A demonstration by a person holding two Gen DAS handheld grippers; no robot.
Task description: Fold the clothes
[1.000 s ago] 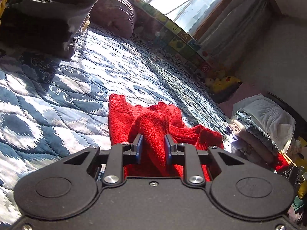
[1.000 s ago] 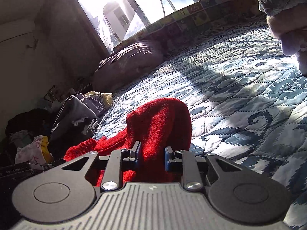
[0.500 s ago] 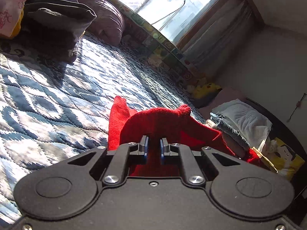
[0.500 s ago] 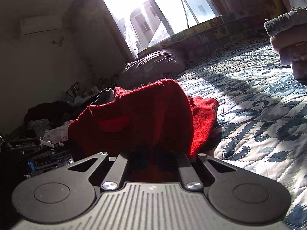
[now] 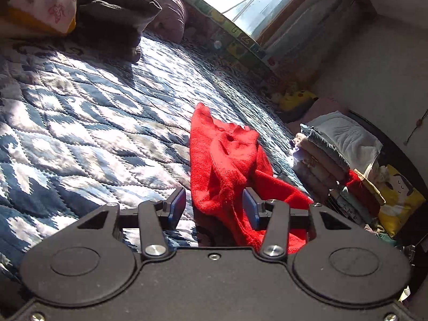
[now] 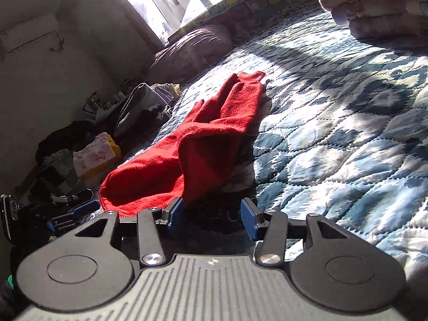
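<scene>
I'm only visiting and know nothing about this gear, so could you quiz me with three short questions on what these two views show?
1. True or false: the left hand-held gripper is clamped on the red garment.
2. What does the red garment lie on? A) a wooden floor B) a blue patterned quilt C) a chair
3. Fill in: the right hand-held gripper has its jaws ____.

Key: 1 false, its jaws stand apart; 2 B; 3 open.

Each camera is sitting low on its claw, looking forward, close above the bed (image 5: 80, 123). Both are seeing the red cloth (image 5: 227, 160) just ahead, from opposite ends.
</scene>
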